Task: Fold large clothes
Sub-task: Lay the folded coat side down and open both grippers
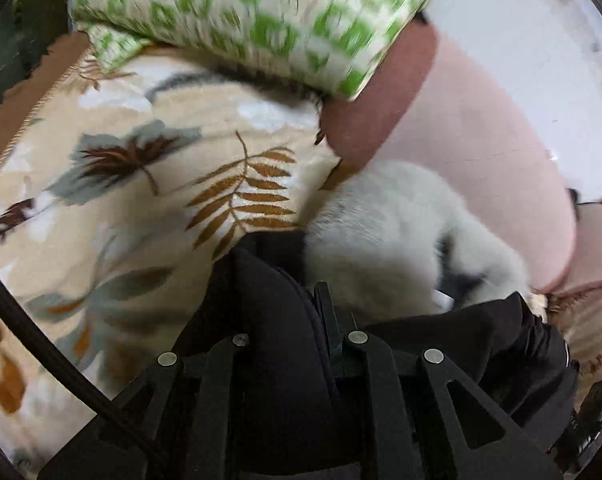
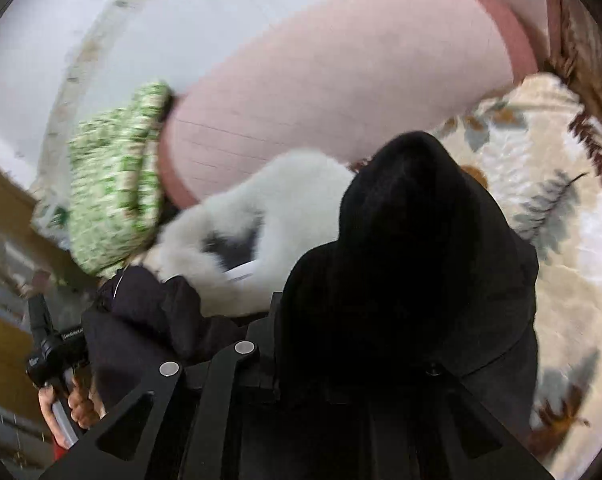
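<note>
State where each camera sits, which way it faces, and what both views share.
Left wrist: on the left gripper, looking along its fingers over the black fleece-lined garment to the leaf-print blanket.
Right wrist: on the right gripper, facing the pink headboard; the person's left hand shows.
Shared: garment, blanket, green-patterned pillow, headboard.

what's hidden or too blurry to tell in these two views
- Right gripper, right wrist view: fingertips buried under the black garment, so its grip can't be seen.
- Left gripper, left wrist view: one finger covered by the black fabric.
- Black garment, both views: type and full shape cut off by the frame.
- Green patterned pillow: motion-blurred.
</note>
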{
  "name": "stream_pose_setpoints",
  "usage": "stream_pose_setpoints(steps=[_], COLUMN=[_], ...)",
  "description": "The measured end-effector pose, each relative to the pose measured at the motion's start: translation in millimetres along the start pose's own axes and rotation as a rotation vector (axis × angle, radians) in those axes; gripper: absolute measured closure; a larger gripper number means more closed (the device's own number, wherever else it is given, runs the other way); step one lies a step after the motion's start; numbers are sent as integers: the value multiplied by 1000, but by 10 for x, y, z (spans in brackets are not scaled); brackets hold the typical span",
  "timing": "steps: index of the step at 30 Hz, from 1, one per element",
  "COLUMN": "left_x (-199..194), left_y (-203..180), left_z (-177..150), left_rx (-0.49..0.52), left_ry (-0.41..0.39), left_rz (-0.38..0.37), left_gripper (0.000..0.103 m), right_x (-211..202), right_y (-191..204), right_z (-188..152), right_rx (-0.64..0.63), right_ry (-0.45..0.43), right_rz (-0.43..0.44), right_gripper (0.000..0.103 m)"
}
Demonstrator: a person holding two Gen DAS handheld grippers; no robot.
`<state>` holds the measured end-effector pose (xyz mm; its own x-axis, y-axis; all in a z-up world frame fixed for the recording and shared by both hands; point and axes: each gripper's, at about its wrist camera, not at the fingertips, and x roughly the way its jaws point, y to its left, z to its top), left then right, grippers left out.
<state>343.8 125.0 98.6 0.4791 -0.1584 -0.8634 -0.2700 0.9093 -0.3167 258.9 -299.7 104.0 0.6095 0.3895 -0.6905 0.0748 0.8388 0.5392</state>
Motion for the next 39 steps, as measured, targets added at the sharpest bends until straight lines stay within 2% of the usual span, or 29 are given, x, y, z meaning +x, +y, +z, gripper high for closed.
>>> stream_pose_setpoints(steps=[3,7,11,15,17,18,19,20,21,22,23,26,28,30,32,33,34,36,37,39], left_x=[329,664,808,749,546,403,187,-12,-205,-484,-640,-1214,-1472,-1630,-1709,-1690,-1654,-1500,-1440,-1336], left_y=[-23,-1,72,99,104,121,153,179,198,234,251,329,414,523,681,758,824,952,1001,1041], left_z=[119,220,247,233,240,234,217,201,179,126,99,-192,-502,-828,-1196,-1299,-1414,-1562,-1610,-1642], left_rx=[-8,-44,-81,-70,-41,-39,-39,-37,-32,-25,-18,48,74,72,38,16,-13,-63,-76,-62], left_ry=[0,5,-1,1,13,1,-26,-58,-97,-160,-193,-282,-336,-382,-429,-440,-443,-411,-393,-385], left_rz=[17,14,-23,-80,-119,-142,-164,-171,-165,-153,-146,-67,16,67,82,75,63,25,14,34], left_gripper=[86,85,84,79,73,65,52,44,31,25,23,20,20,20,20,19,19,19,19,19], right_x=[420,768,962,970,931,888,816,702,626,515,406,125,-79,-324,-543,-586,-599,-464,-347,9], right_y=[-159,-417,-667,-720,-696,-656,-603,-516,-424,-313,-214,-80,15,150,369,500,666,924,1033,1261], right_z=[114,263,275,231,221,239,266,283,293,294,286,234,196,148,64,24,-43,-169,-234,-352], right_rx=[28,112,203,226,246,240,219,177,139,96,64,36,17,-32,-87,-118,-164,-236,-266,-353], right_ry=[10,15,6,-21,-13,5,13,12,5,-6,-22,-84,-143,-224,-288,-301,-291,-201,-157,-95], right_rz=[10,81,186,230,224,205,179,150,129,97,59,-7,-58,-116,-164,-191,-209,-173,-162,-209], right_gripper=[87,88,88,87,87,85,84,82,77,74,73,56,33,22,22,28,45,64,69,69])
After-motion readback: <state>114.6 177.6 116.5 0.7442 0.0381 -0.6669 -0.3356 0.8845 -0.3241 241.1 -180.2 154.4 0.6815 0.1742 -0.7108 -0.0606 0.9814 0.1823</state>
